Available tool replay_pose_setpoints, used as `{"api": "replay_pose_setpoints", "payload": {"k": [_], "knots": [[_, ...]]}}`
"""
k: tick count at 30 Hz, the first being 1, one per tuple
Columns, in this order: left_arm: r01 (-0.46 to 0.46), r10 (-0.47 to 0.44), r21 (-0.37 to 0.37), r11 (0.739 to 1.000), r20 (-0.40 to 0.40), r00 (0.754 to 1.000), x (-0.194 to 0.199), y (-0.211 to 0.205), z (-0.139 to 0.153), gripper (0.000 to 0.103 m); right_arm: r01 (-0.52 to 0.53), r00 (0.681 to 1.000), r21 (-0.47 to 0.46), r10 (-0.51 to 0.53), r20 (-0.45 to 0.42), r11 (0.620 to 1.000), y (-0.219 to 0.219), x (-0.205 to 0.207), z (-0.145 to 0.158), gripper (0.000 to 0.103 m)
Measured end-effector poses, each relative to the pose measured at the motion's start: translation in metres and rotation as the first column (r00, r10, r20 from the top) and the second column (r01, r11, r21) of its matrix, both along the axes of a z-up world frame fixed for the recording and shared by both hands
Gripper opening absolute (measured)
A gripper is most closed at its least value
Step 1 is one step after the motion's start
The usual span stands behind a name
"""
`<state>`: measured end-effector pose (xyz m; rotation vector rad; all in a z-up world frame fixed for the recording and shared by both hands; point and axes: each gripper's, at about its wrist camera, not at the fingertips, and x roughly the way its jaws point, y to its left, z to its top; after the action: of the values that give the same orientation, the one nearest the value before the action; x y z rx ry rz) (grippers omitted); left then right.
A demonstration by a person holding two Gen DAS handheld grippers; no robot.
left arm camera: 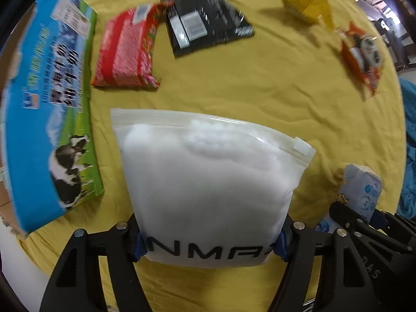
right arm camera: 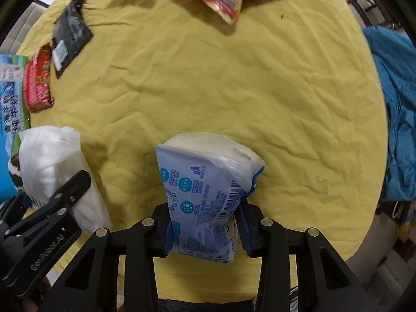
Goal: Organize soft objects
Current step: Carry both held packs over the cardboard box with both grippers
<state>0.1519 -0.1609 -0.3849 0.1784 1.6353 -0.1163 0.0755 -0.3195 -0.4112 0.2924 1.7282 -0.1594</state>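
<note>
Over the near edge of the yellow cloth-covered table (left arm camera: 260, 91), the left wrist view shows the left gripper (left arm camera: 212, 245) clenched on a frosted white zip pouch of fluffy filling (left arm camera: 208, 182), with a red snack packet (left arm camera: 124, 52), a black foil packet (left arm camera: 202, 18) and a blue-green cow-printed carton (left arm camera: 46, 104) lying along the left edge. In the right wrist view, the right gripper (right arm camera: 208, 234) grasps a pale blue plastic tissue pack (right arm camera: 205, 187) above the same near edge, its pads pressing both sides.

Both my grippers point down, side by side. Left gripper (left arm camera: 212, 244) sits at lower centre, jaws clamped on a load. Right gripper (right arm camera: 205, 231) likewise, jaws pinched narrow.
</note>
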Motion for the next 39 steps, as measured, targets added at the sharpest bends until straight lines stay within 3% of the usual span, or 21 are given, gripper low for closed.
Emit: {"api": "replay_pose_setpoints", "payload": {"k": [5, 11, 17, 22, 27, 32, 39], "knots": [[0.009, -0.006, -0.036, 0.999, 0.074, 0.997, -0.008, 0.003, 0.040, 0.071, -0.039, 0.997, -0.012, 0.039, 0.066, 0.999, 0.010, -0.013, 0.038, 0.041], [0.011, 0.006, -0.089, 0.996, 0.197, 0.980, -0.017, 0.014, 0.108, 0.071, -0.073, 0.985, 0.014, 0.070, 0.156, 0.997, 0.006, -0.013, 0.087, 0.041], [-0.030, 0.072, -0.156, 0.987, 0.272, 0.959, -0.013, 0.046, 0.165, 0.071, -0.126, 0.961, 0.062, 0.106, 0.256, 0.990, 0.017, 0.016, 0.155, 0.041], [-0.070, 0.135, -0.212, 0.975, 0.312, 0.941, 0.001, 0.096, 0.207, 0.071, -0.197, 0.930, 0.105, 0.152, 0.334, 0.975, 0.075, 0.067, 0.196, 0.041], [-0.123, 0.198, -0.245, 0.962, 0.309, 0.930, 0.028, 0.160, 0.222, 0.071, -0.264, 0.901, 0.129, 0.196, 0.388, 0.956, 0.151, 0.100, 0.224, 0.041], [-0.163, 0.228, -0.223, 0.961, 0.306, 0.924, 0.055, 0.220, 0.217, 0.071, -0.320, 0.881, 0.133, 0.243, 0.406, 0.938, 0.221, 0.141, 0.219, 0.041], [-0.228, 0.274, -0.228, 0.947, 0.200, 0.941, 0.104, 0.292, 0.167, 0.071, -0.390, 0.875, 0.128, 0.324, 0.360, 0.912, 0.305, 0.200, 0.182, 0.041]]}}
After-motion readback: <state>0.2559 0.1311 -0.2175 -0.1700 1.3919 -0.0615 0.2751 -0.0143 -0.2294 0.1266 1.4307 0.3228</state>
